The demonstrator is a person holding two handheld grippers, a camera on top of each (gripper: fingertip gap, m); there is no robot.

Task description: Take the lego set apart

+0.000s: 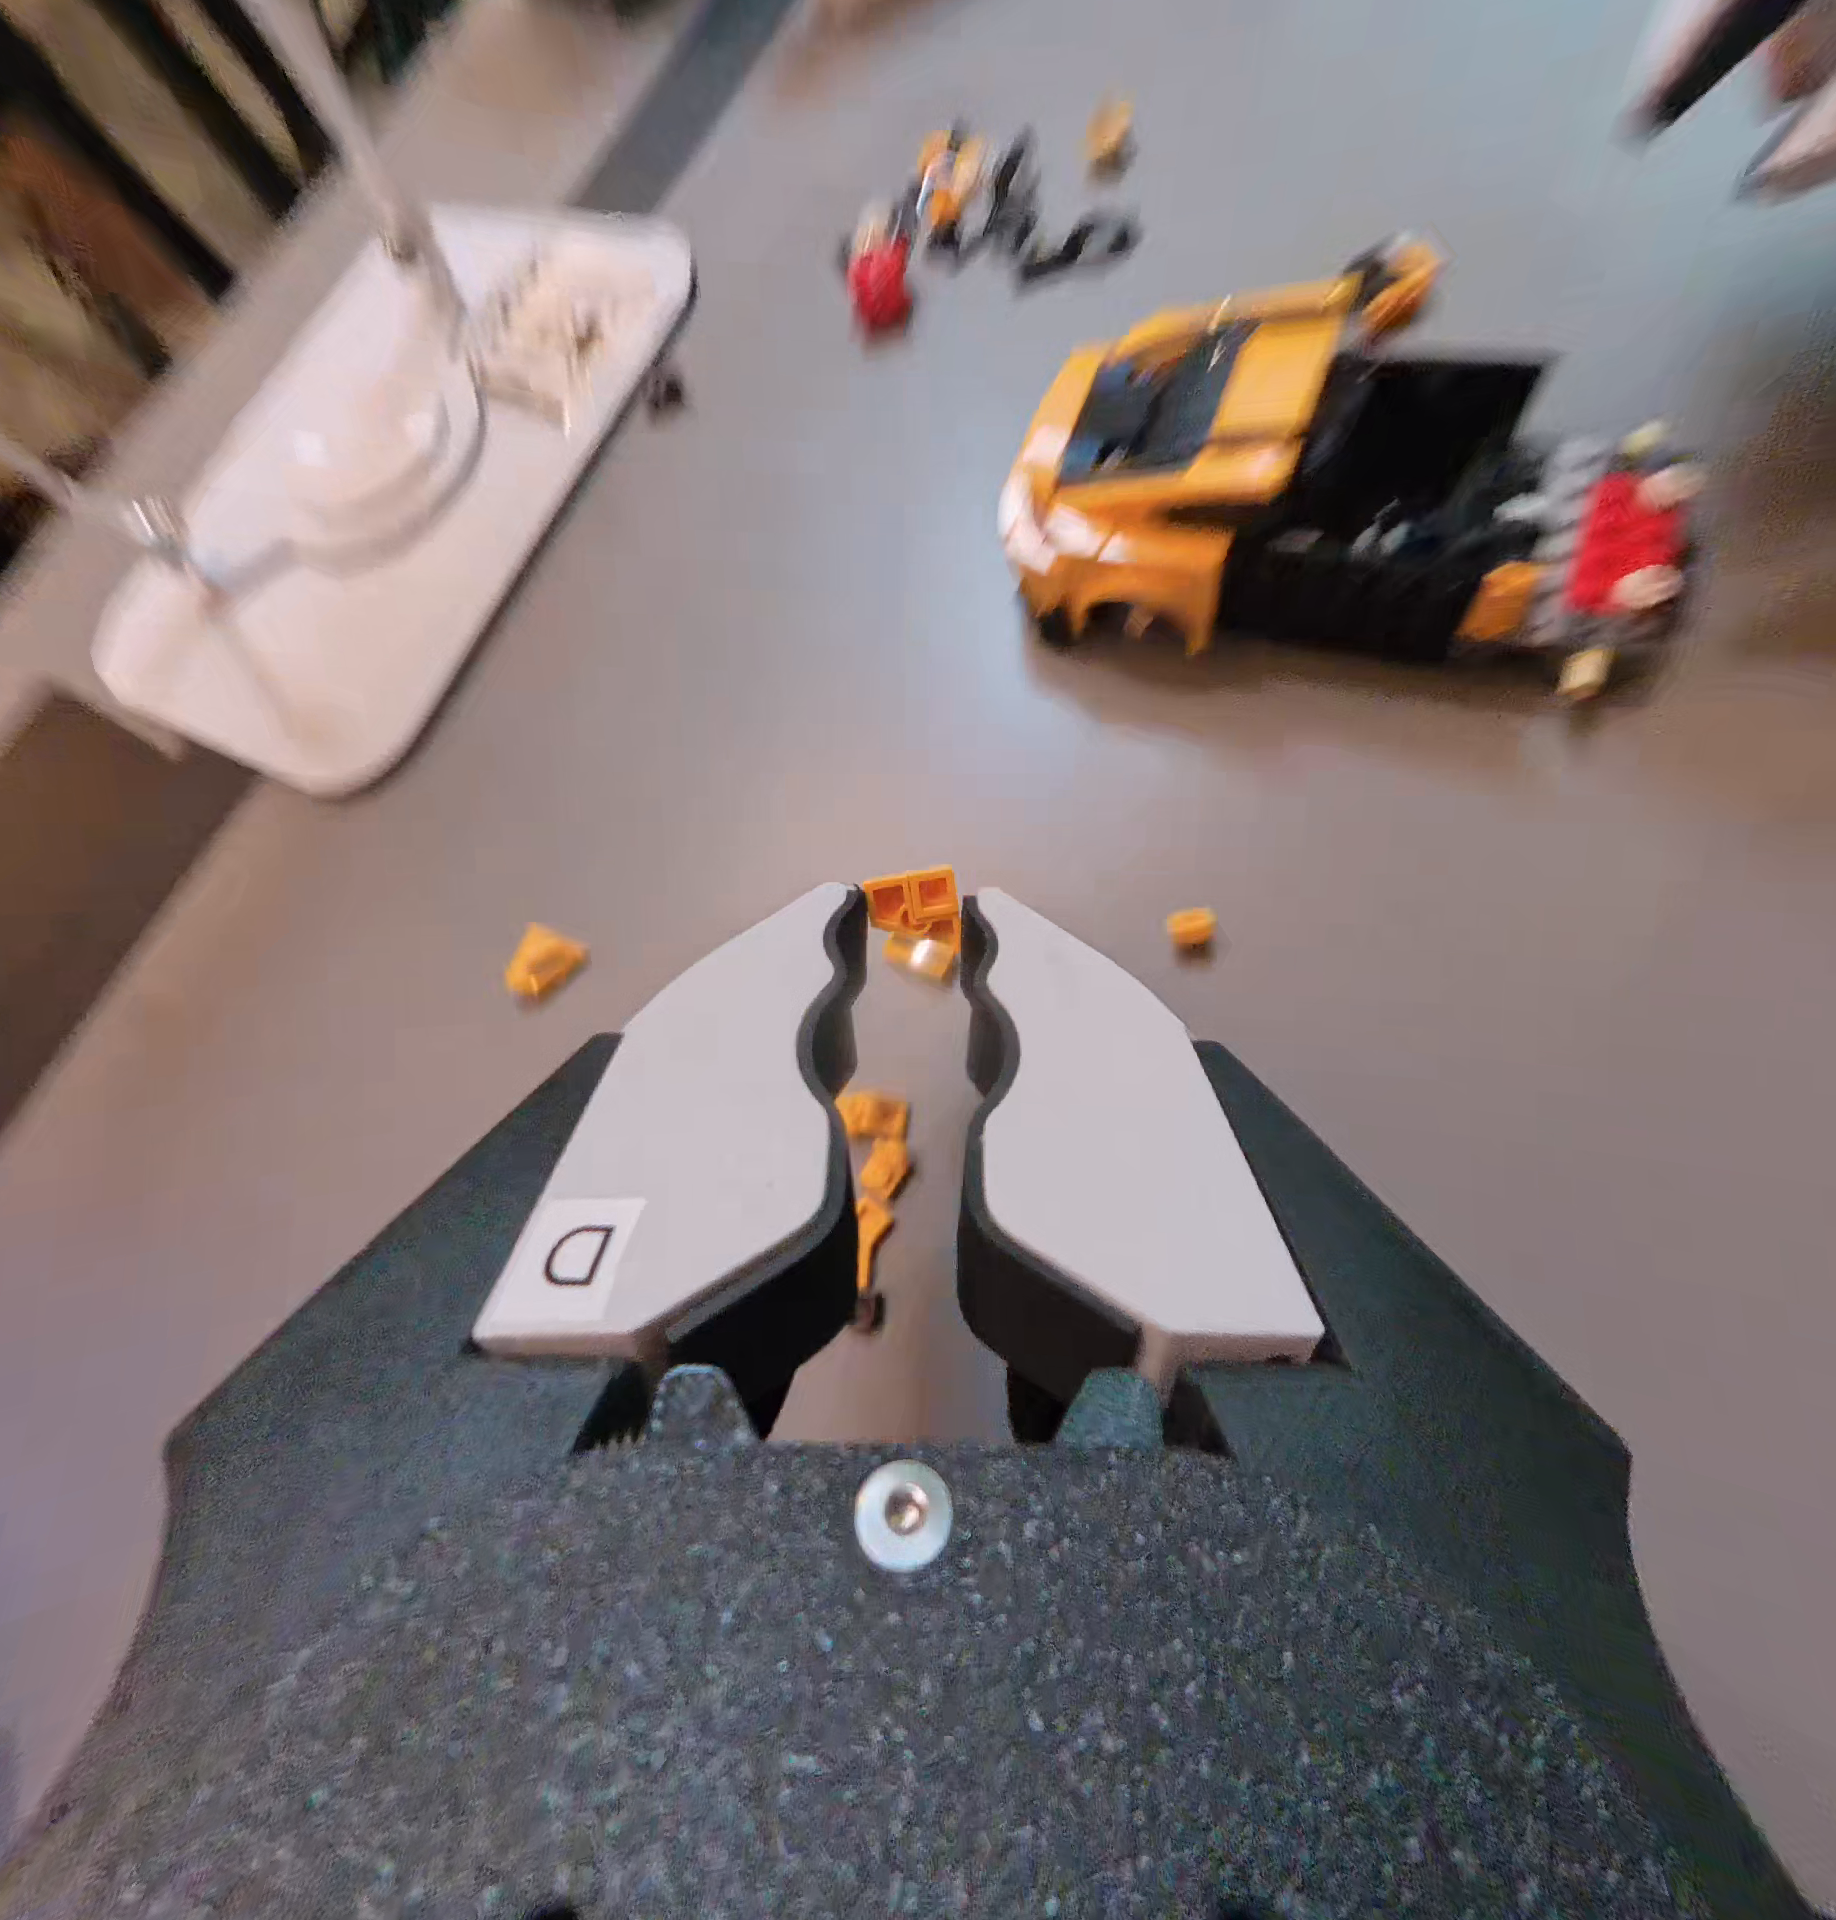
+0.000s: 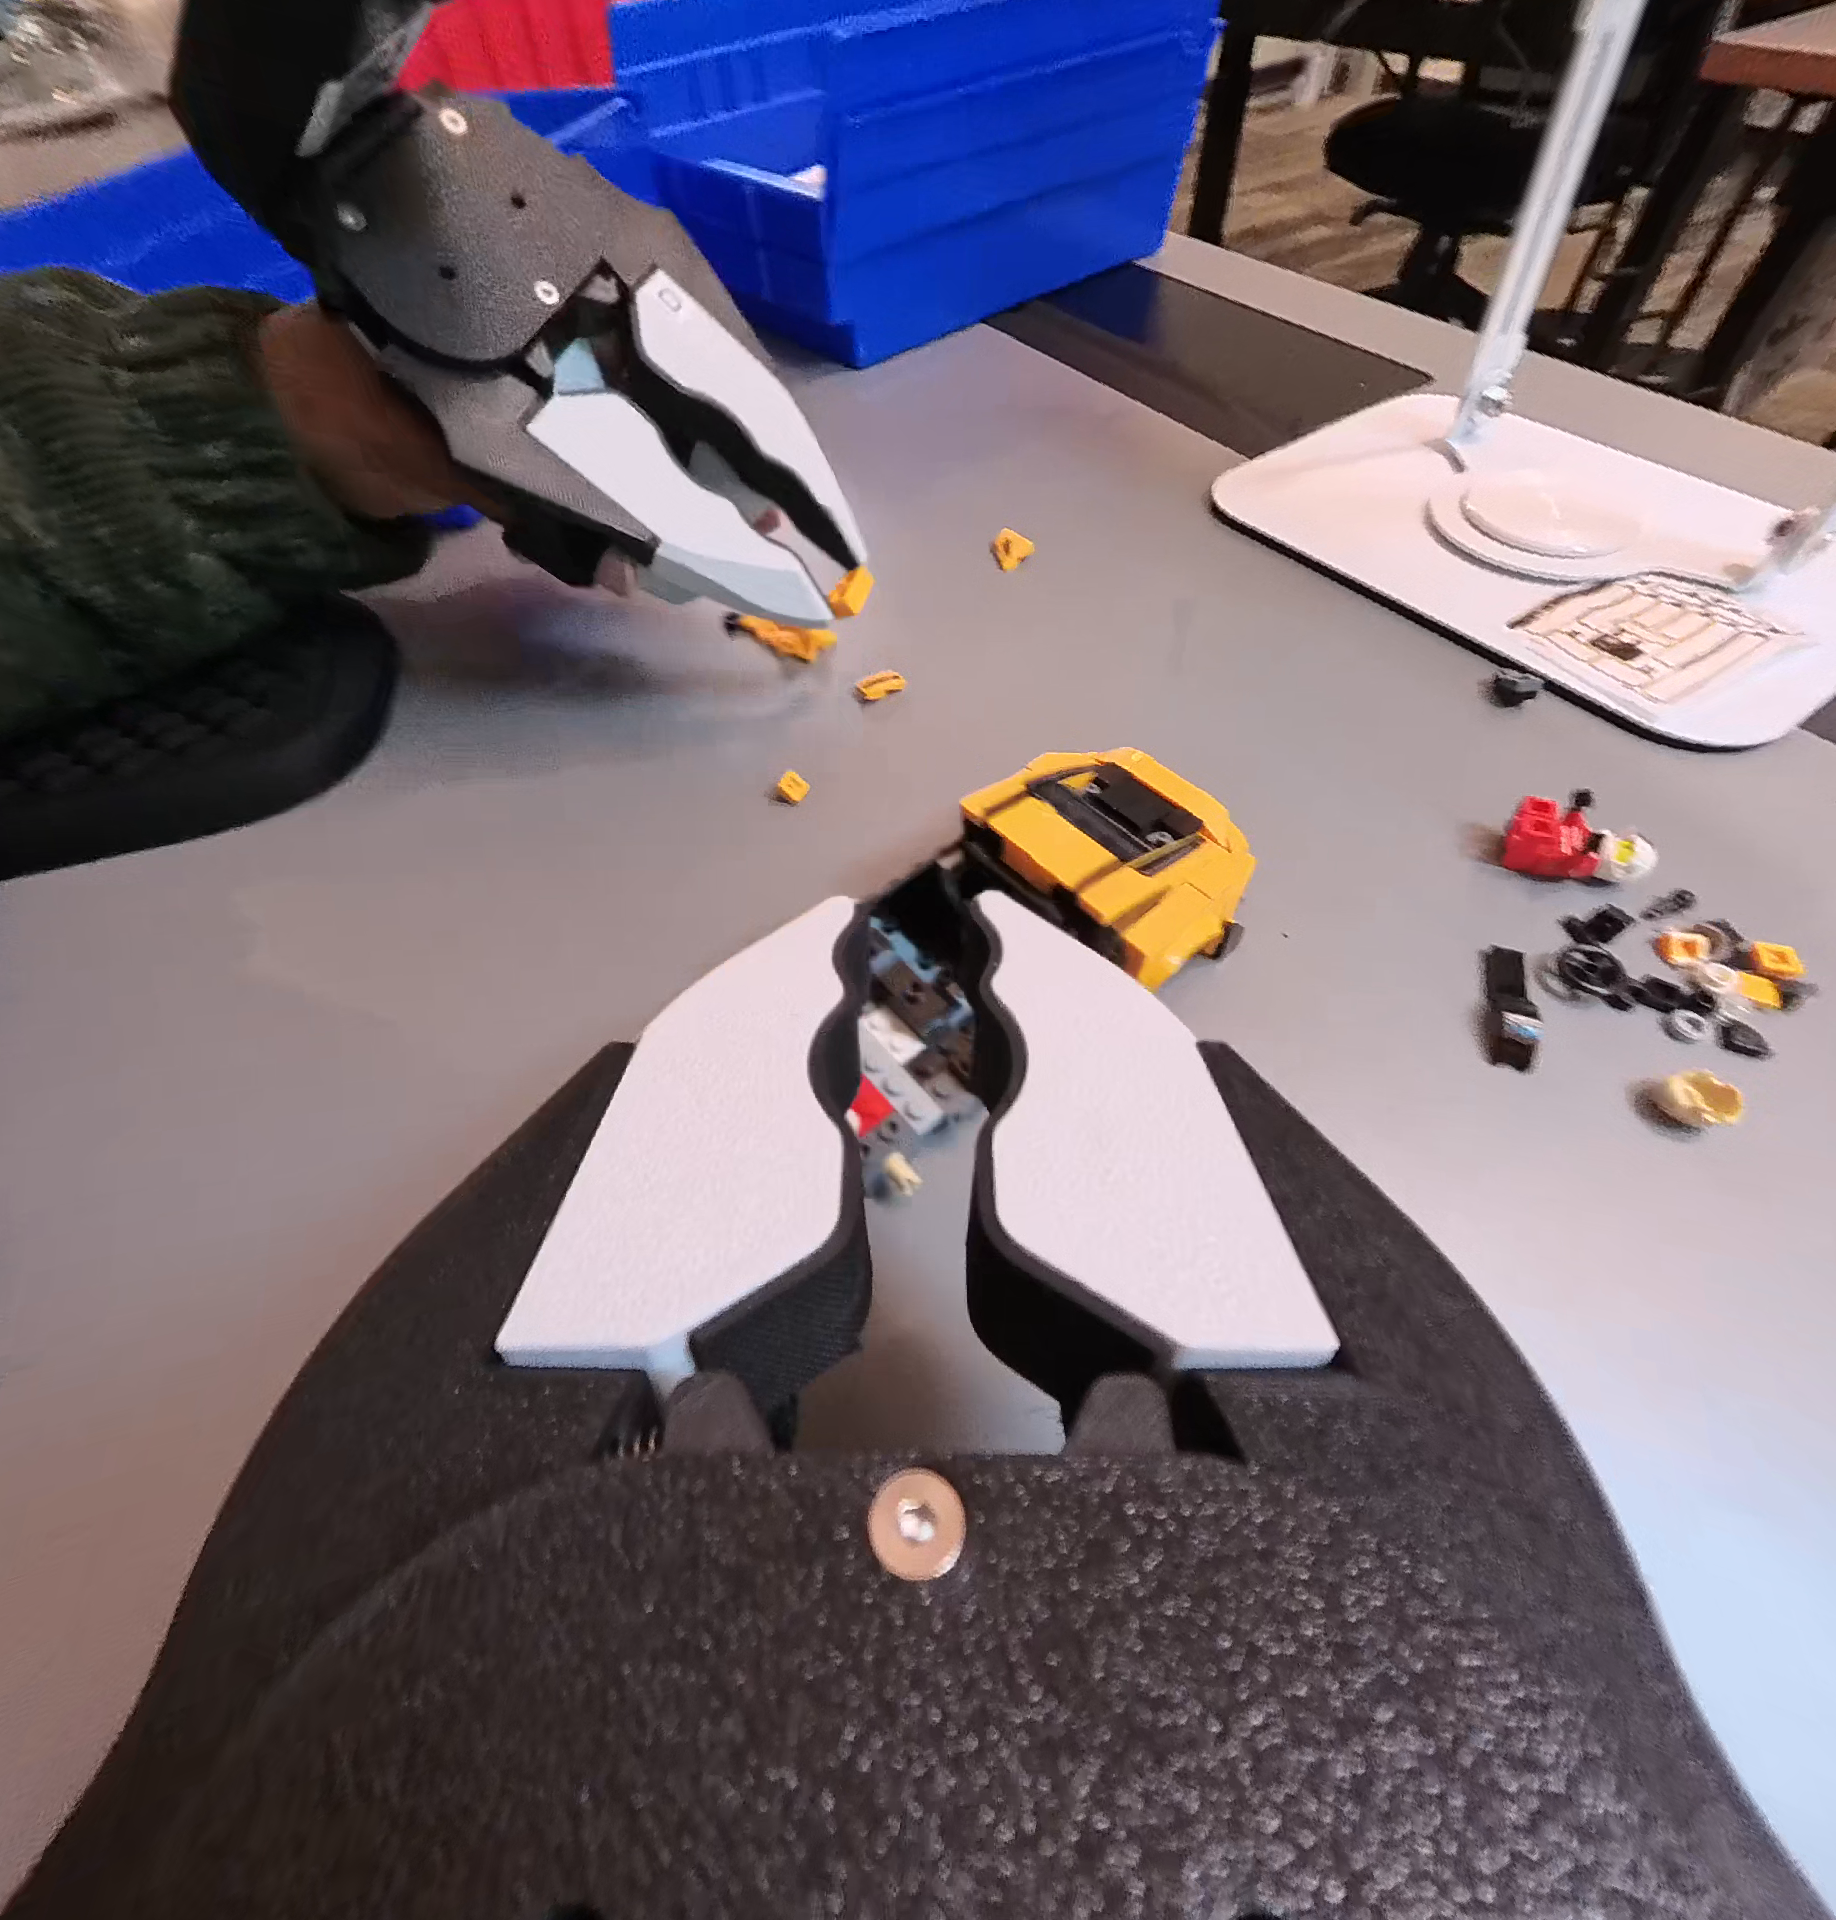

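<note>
The left gripper (image 1: 912, 914) pinches a small orange piece (image 1: 910, 897) right at its fingertips, held just above the grey table (image 1: 685, 790) over a scatter of loose orange bits (image 1: 872, 1132). Across the way, the right gripper (image 2: 914, 914) sits clamped around the stripped rear of the lego car (image 2: 1106, 852), grey and black bricks showing between its fingers (image 2: 727, 1091), so it pins the model in place near the middle of the table. The car looks light and rigid, its smooth plates likely slippery, and the studded joints should pop apart under a sideways twist rather than a straight pull; the best hold is probably on the exposed chassis, well clear of the thin body panels that could snap off. The model is half undone: orange nose and roof with a black centre strip still on, the back end bare. Beyond lie a pile of small black parts (image 2: 1620, 987), a red chunk (image 2: 1548, 836), a white lamp base (image 2: 1413, 488) and blue bins (image 2: 945, 208).
</note>
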